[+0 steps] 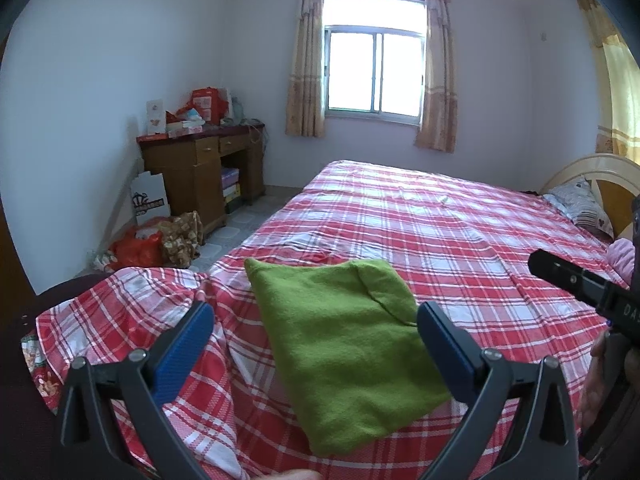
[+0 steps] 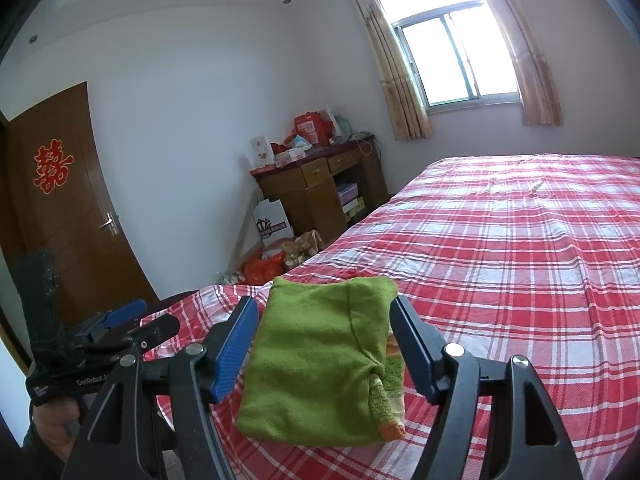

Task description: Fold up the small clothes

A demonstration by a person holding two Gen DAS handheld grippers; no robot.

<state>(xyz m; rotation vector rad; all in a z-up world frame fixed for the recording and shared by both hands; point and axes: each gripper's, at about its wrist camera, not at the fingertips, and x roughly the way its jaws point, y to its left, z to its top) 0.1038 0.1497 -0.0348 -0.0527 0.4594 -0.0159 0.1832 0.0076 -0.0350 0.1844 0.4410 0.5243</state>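
Note:
A small green garment (image 1: 344,344) lies folded into a compact rectangle on the red plaid bed sheet (image 1: 460,224), near the bed's front corner. It also shows in the right wrist view (image 2: 320,364), with an orange and checked edge at its lower right. My left gripper (image 1: 316,320) is open and empty, hovering just above and in front of the garment. My right gripper (image 2: 324,318) is open and empty, also held over the garment. The right gripper's body shows at the right of the left wrist view (image 1: 580,280). The left gripper shows at the left of the right wrist view (image 2: 120,328).
A wooden desk (image 1: 200,168) piled with boxes stands against the far left wall, bags (image 1: 160,240) on the floor by it. A pillow (image 1: 580,204) and headboard (image 1: 600,172) are at the bed's far right. A brown door (image 2: 60,200) is at left.

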